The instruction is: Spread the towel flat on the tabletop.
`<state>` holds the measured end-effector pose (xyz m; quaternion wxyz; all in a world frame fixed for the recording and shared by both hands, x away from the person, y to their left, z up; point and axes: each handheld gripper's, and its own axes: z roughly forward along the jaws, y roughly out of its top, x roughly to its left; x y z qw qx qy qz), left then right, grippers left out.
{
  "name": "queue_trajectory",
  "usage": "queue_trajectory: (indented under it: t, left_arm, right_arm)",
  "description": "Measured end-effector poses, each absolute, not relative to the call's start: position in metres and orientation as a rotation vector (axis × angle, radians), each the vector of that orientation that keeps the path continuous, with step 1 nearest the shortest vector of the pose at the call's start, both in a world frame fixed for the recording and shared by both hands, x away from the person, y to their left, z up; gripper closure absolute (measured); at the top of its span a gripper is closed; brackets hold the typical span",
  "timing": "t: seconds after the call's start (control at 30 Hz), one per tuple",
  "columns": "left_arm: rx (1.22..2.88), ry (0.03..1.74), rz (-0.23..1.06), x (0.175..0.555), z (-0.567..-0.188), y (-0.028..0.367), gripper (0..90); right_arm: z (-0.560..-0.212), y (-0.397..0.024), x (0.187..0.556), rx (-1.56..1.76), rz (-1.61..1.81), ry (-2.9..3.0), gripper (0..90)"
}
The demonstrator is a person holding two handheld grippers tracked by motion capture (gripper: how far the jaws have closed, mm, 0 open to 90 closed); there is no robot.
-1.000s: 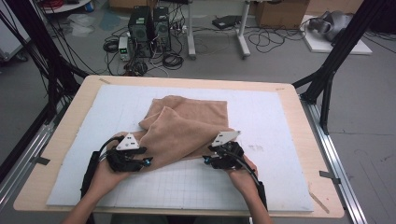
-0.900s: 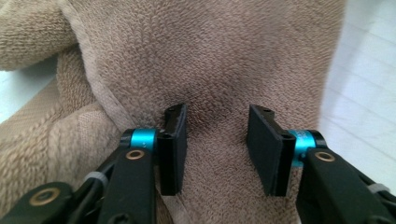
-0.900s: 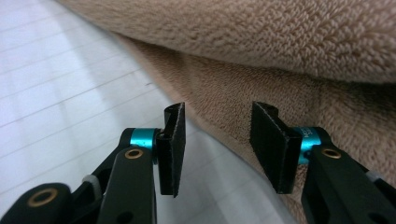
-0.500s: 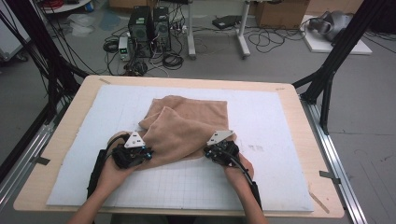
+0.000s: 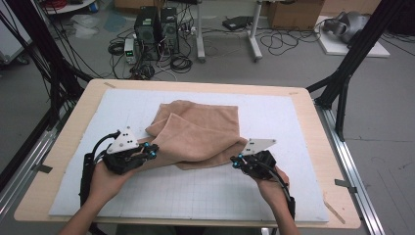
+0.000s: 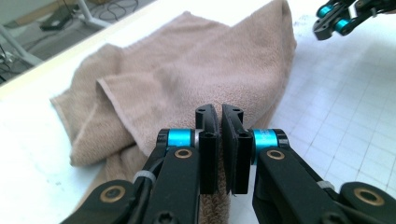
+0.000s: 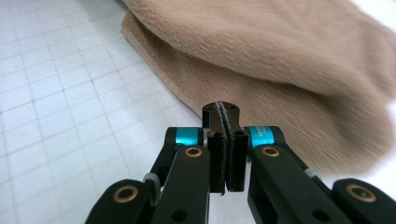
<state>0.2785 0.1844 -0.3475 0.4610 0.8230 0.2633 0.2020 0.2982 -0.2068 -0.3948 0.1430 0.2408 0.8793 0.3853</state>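
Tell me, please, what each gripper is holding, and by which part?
Both hold the tan towel: the left gripper pinches its near left corner, the right gripper its near right corner; both jaws have just closed.

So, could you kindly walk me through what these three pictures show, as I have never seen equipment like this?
There is no robot here: a person holds a hand-held tool with two black jaws in each hand. The high view looks down on a wooden table covered by a white gridded mat. On the mat lies a crumpled tan towel. The left gripper meets the towel's near left edge, and the right gripper meets its near right corner.

The other two pictures come from small cameras riding on the tools, each looking along its own jaws. In the left gripper view the jaws stand nearly together with towel cloth between them, so that corner looks pinched. In the right gripper view the jaws are pressed shut at the towel's edge; whether cloth is caught there is hard to tell. Both pairs of jaws have just closed.
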Motion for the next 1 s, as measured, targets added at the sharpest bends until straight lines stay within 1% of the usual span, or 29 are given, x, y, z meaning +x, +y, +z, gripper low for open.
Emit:
queue_trajectory:
  t: [0.07, 0.23, 0.3, 0.37, 0.4, 0.47, 0.53, 0.6, 0.7, 0.73, 0.8, 0.83, 1.0]
  left_arm:
    - [2.009, 0.651, 0.511, 0.281, -0.344, 0.183, 85.3]
    - [1.955, 0.706, 0.548, 0.298, -0.337, 0.185, 85.4]
    - [1.933, 0.744, 0.556, 0.309, -0.335, 0.188, 85.3]
    - [1.926, 0.779, 0.594, 0.322, -0.334, 0.191, 85.3]
    - [1.913, 0.807, 0.59, 0.329, -0.335, 0.193, 85.4]
    - [1.914, 0.86, 0.623, 0.344, -0.339, 0.197, 85.3]
    - [1.902, 0.926, 0.595, 0.358, -0.346, 0.201, 85.3]
    - [1.93, 0.97, 0.587, 0.368, -0.354, 0.203, 85.3]
    - [1.943, 0.999, 0.568, 0.376, -0.361, 0.203, 85.3]
    - [1.941, 0.998, 0.563, 0.376, -0.362, 0.203, 85.3]
    - [1.94, 0.982, 0.563, 0.375, -0.361, 0.201, 85.3]
    - [1.939, 0.974, 0.564, 0.373, -0.36, 0.199, 85.2]
    - [1.917, 0.92, 0.576, 0.359, -0.347, 0.201, 85.3]
  right_arm:
    - [-0.393, -0.208, 0.296, 0.668, 1.16, 2.55, 88.1]
    - [-0.407, -0.177, 0.301, 0.627, 1.148, 2.608, 73.6]
    - [-0.414, -0.164, 0.306, 0.62, 1.126, 2.625, 70.4]
    - [-0.422, -0.152, 0.312, 0.634, 1.135, 2.638, 65.0]
    - [-0.425, -0.146, 0.314, 0.643, 1.131, 2.641, 64.1]
    - [-0.43, -0.137, 0.319, 0.656, 1.106, 2.638, 60.1]
    - [-0.435, -0.131, 0.324, 0.672, 1.07, 2.633, 59.2]
    - [-0.44, -0.127, 0.328, 0.684, 1.032, 2.638, 60.0]
    - [-0.441, -0.127, 0.33, 0.7, 1.047, 2.631, 66.0]
    - [-0.441, -0.127, 0.33, 0.698, 1.05, 2.635, 69.7]
    - [-0.441, -0.128, 0.331, 0.684, 1.046, 2.627, 83.0]
    - [-0.44, -0.129, 0.332, 0.679, 1.038, 2.625, 86.6]
    - [-0.435, -0.135, 0.331, 0.634, 1.045, 2.656, 88.3]
